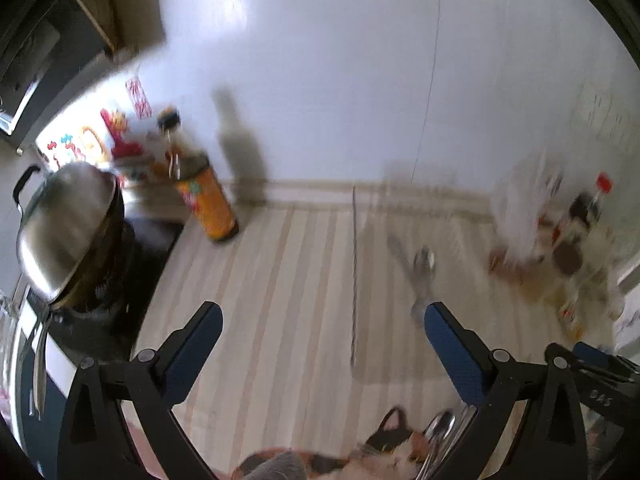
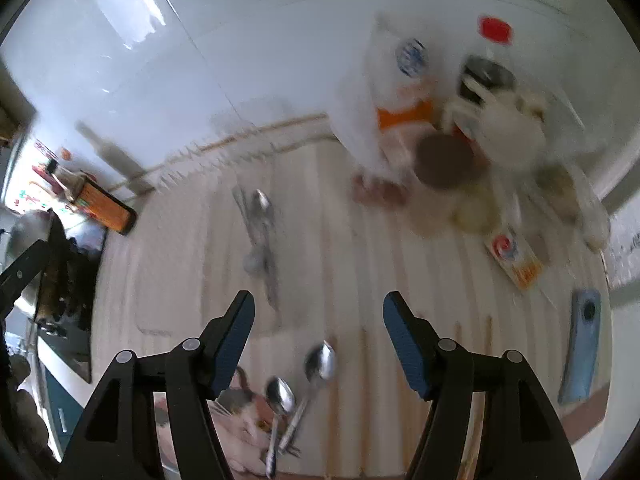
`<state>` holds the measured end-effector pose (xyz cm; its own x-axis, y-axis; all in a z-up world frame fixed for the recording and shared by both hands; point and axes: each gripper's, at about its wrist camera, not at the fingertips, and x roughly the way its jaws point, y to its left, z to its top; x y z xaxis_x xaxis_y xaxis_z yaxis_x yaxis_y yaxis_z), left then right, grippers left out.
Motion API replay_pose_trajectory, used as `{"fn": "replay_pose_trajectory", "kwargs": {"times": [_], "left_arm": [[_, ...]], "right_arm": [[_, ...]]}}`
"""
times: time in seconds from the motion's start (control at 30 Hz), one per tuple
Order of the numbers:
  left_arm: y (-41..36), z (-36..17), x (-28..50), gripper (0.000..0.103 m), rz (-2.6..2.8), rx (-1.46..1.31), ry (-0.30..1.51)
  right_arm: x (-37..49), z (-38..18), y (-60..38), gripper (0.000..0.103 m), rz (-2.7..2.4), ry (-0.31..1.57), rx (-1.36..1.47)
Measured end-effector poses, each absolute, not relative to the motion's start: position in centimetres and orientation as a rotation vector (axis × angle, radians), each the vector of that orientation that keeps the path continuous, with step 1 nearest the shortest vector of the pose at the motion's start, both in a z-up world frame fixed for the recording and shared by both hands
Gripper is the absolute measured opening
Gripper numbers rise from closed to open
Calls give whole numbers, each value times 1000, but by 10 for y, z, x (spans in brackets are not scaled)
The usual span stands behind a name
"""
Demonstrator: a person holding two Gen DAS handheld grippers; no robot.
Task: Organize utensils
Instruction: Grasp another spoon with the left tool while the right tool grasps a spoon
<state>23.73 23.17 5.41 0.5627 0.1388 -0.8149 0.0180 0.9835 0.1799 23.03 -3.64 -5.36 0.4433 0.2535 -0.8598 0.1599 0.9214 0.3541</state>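
Hovering over a pale striped tabletop (image 2: 400,280), the right gripper (image 2: 318,308) has its jaws wide apart and holds nothing. Two spoons (image 2: 304,380) lie just below and between its fingers, near the front edge, their handles beside a calico cat (image 2: 240,412) (only partly in frame). More cutlery (image 2: 260,232) lies in a loose, blurred cluster farther back, mid-table.

The left gripper (image 1: 322,316) is likewise wide open and empty. The same far cutlery (image 1: 420,276) sits just beyond its right finger, and the spoons (image 1: 440,428) peek out behind that finger next to the cat (image 1: 384,440).

An orange-labelled bottle (image 1: 208,204) stands at the back left against the white wall (image 1: 340,80), beside a steel pot lid (image 1: 64,220) on a dark stove. Blurred bottles and jars (image 2: 480,120) crowd the back right corner.

Only the right view shows a small orange carton (image 2: 514,258) and a blue flat object (image 2: 580,344) near the right edge.
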Motion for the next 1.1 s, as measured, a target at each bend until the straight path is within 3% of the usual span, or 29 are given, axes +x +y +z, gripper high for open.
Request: {"fn": "replay_pose_trajectory", "kwargs": {"times": [0.3,0.4,0.5,0.67,0.73,0.77,0.83,1.1], "left_arm": [[211,-44,194,102,-16,143,1242],[187,-74,184,99,-84,198,1308],[165,-106,181,85,-141,219,1393],[141,-134,183,84,-202,240,1448],[139,-143,184,61,-216,196,1485],[138,-144,184,60,-210,193,1478],[135,-142,184,32,-208,201,1445],[160,-136,191,32,-135,259,1421]], "right_arm": [[185,-131,-46,58,31,1292,520],[174,-147,-60,51,-13,1324,551],[166,-156,-77,48,-58,1334,580],[154,-161,-95,48,-110,1328,608],[149,-162,-100,48,-122,1327,623],[147,-163,-102,48,-123,1327,639],[143,-166,-106,48,-127,1329,663],[139,-168,-98,48,-112,1337,693]]}}
